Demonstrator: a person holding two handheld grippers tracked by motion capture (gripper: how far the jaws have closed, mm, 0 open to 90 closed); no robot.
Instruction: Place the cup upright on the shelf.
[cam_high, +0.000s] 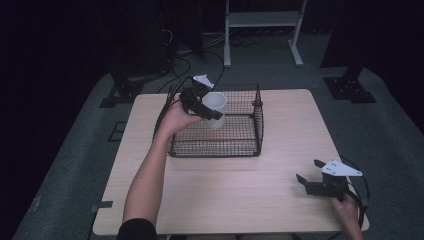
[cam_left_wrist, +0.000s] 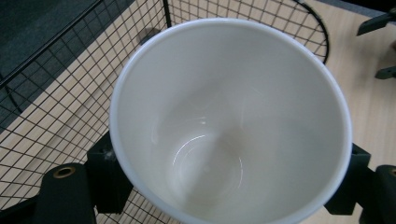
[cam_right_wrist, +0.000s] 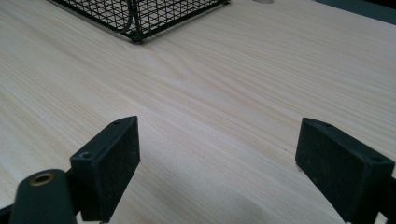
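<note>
Left gripper (cam_high: 212, 106), held above the far-left part of the table (cam_high: 290, 130), with its fingers (cam_left_wrist: 109, 175) closed on opposite sides of a white cup (cam_high: 214, 110). The cup hangs over the left half of a black wire basket (cam_high: 250, 142) that stands at the middle of the table's far edge. In the high view the cup is tilted, its long axis leaning so that the open mouth turns up and toward the left gripper; the left gripper view looks straight into the mouth, down to the round base. Right gripper (cam_high: 311, 176), low over the near-right corner of the table, its fingers (cam_right_wrist: 109, 161) spread wide with nothing between them, bare wood beneath.
</note>
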